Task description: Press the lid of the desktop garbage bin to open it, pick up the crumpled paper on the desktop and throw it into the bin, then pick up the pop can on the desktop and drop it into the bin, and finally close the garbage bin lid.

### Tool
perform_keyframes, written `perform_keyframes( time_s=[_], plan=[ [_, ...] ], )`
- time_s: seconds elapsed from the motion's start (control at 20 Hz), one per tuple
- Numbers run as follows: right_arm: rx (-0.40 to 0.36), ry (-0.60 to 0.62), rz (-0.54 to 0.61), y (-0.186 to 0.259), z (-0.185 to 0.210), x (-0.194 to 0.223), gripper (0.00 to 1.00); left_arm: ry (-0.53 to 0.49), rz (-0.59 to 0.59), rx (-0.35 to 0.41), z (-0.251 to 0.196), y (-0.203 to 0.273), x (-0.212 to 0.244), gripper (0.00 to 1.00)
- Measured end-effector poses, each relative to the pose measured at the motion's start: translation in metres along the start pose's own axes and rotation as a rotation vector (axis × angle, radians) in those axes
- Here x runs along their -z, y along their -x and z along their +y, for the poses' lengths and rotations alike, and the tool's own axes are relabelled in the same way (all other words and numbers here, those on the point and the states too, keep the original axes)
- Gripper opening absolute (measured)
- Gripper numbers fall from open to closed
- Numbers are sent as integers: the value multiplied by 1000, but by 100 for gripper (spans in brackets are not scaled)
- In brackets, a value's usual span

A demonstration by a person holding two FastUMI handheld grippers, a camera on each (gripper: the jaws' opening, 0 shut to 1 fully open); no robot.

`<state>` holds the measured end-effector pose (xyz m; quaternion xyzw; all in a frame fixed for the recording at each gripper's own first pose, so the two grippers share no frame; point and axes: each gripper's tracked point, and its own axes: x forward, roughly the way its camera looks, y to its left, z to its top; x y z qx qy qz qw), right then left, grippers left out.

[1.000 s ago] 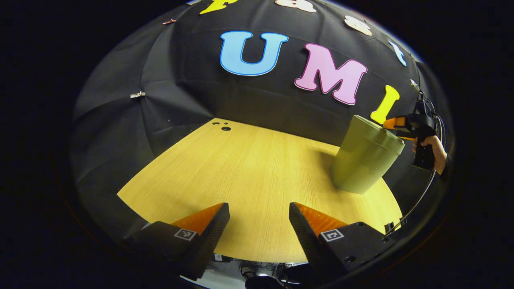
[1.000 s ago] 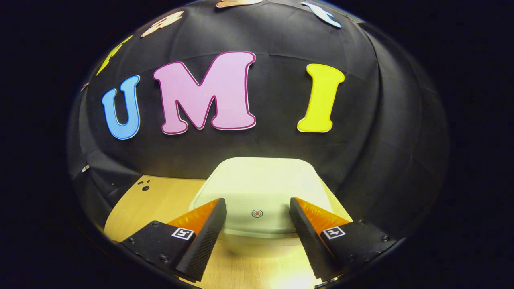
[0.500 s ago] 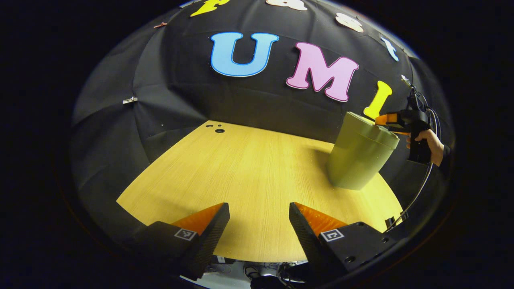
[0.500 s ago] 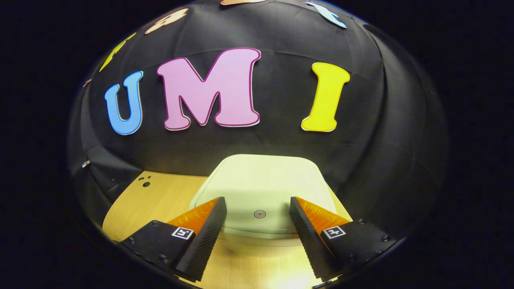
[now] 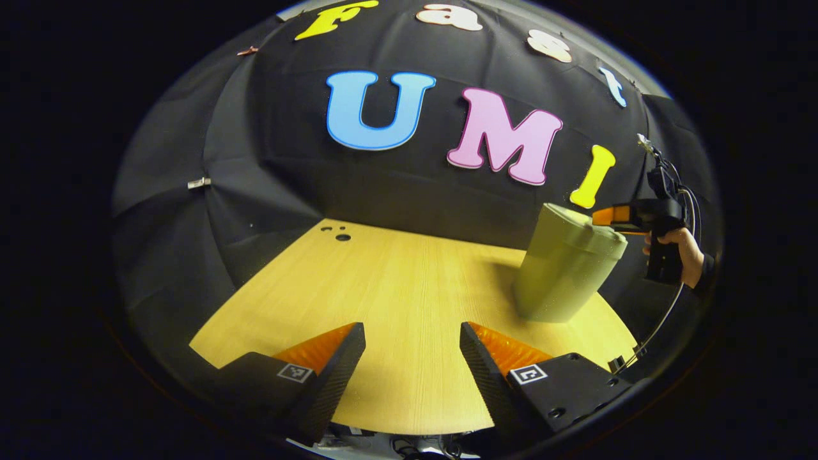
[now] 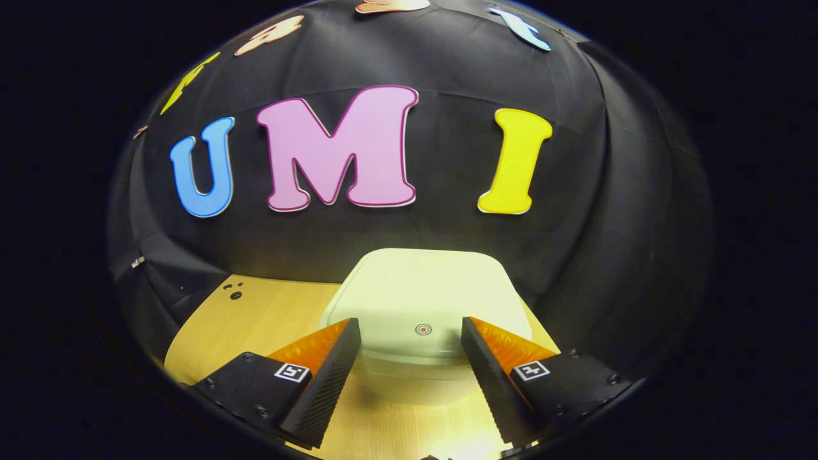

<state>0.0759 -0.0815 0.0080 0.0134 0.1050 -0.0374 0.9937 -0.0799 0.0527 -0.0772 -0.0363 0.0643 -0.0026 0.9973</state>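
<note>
The wooden desktop (image 5: 396,287) spreads wide and bare in my left gripper view, with small holes near its far left corner. The green garbage bin (image 5: 565,265) stands upright toward its far right edge, lid (image 5: 585,220) down. From this side I see the bin's full height, and my right gripper (image 5: 604,216) held by my hand (image 5: 684,255) level with the lid's rim; contact I cannot tell. My right gripper view looks down on the pale lid (image 6: 428,297) and its small red target mark (image 6: 422,329), which sits between my spread fingers. My right gripper (image 6: 409,348) is released, holding nothing. My left gripper (image 5: 412,358) hangs spread over bare wood, empty.
</note>
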Motion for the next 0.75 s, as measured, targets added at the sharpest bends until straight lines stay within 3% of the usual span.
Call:
perform_keyframes(
  time_s=[0.45, 0.75],
  plan=[
    [-101, 26, -198, 92, 60, -19, 99, -104, -218, 27, -30, 21, -86, 96],
    [-121, 45, -251, 135, 81, 5, 99, -132, -275, 77, -57, 24, -93, 95]
  ],
)
